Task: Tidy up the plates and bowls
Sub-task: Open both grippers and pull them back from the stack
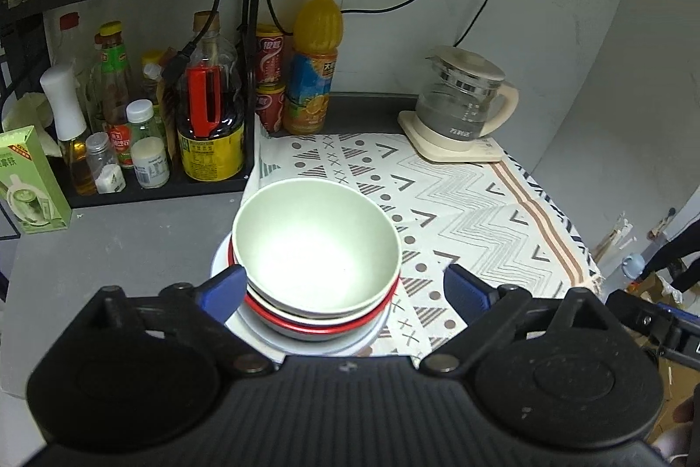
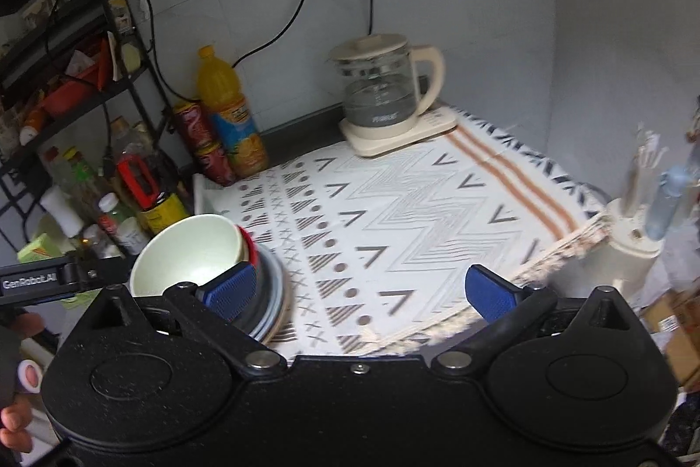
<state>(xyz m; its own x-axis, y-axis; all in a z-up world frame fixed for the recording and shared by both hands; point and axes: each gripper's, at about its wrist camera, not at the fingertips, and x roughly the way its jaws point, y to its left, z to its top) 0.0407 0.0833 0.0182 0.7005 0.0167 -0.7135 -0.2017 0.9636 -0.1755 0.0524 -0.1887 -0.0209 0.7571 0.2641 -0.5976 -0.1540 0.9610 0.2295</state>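
A pale green bowl [image 1: 316, 248] is being carried at the top of a stack: it is nested in a red-rimmed bowl [image 1: 332, 329], which is resting on white plates [image 1: 262, 331]. The stack is sitting where the grey worktop [image 1: 131, 244] is being met by the edge of a patterned cloth [image 1: 459, 195], partly on each.

The left claw [image 1: 343, 292] is being held spread wide around the stack, with its blue fingers [image 1: 223, 292] standing on either side of the bowls; the left finger is lying right against the bowls' side, though actual contact cannot be told, and the right finger is clearly apart from them.

The right claw [image 2: 358, 292] is also being held spread, gripping nothing, over the patterned cloth [image 2: 415, 213]. In its view the stack [image 2: 192, 257] is being seen just behind and beside its left finger, and the picture is blurred.

A glass kettle [image 1: 463, 103] on a cream base is being kept at the far corner of the cloth, and an orange juice bottle [image 1: 313, 60] is standing by the wall beside red cans [image 1: 270, 82] and a black rack [image 1: 131, 73] of condiment bottles.
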